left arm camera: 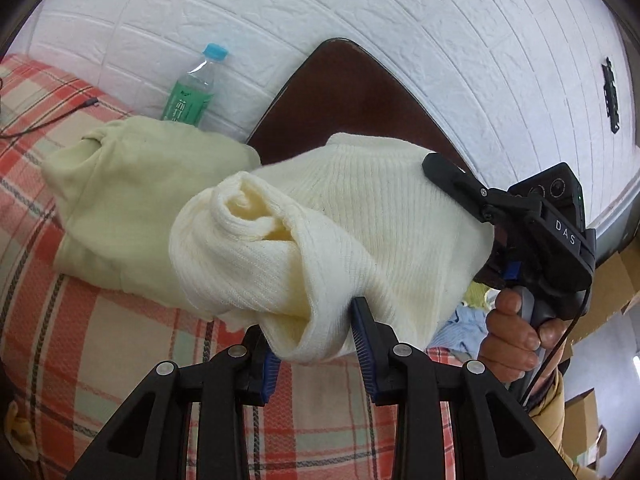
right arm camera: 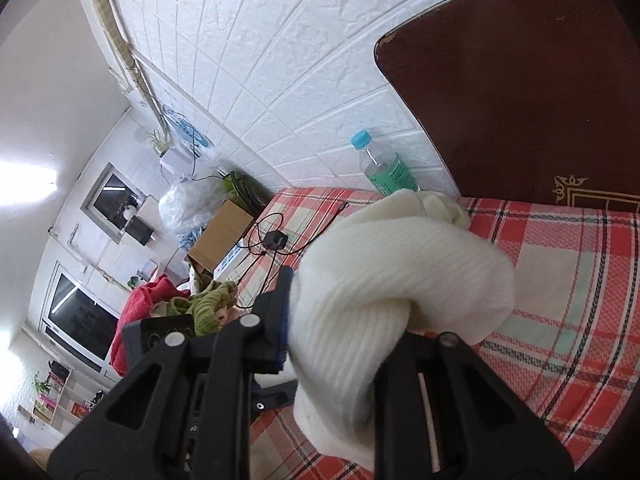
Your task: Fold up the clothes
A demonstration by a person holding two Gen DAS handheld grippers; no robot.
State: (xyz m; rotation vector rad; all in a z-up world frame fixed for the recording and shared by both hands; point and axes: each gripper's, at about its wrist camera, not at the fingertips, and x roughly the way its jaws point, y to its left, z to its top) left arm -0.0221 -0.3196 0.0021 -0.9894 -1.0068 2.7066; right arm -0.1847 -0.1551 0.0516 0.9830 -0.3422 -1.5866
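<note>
A folded cream ribbed knit garment [left arm camera: 344,216] hangs in the air between both grippers, above the plaid bed. My left gripper [left arm camera: 316,336] is shut on its near bunched edge. My right gripper [left arm camera: 460,184], held in a hand, grips the far side. In the right wrist view the garment [right arm camera: 392,272] fills the jaws of my right gripper [right arm camera: 344,320], which is shut on it. A folded pale yellow-green garment [left arm camera: 132,200] lies on the bed just behind the cream one; a bit of it shows in the right wrist view [right arm camera: 444,204].
A red-and-beige plaid bedcover [left arm camera: 80,360] lies below. A green-labelled water bottle [left arm camera: 192,96] leans on the white brick wall. A dark brown headboard [right arm camera: 540,80] stands behind. A black cable [right arm camera: 276,240] lies on the bed. A pile of clothes [right arm camera: 180,304] and a cardboard box [right arm camera: 224,232] sit beside the bed.
</note>
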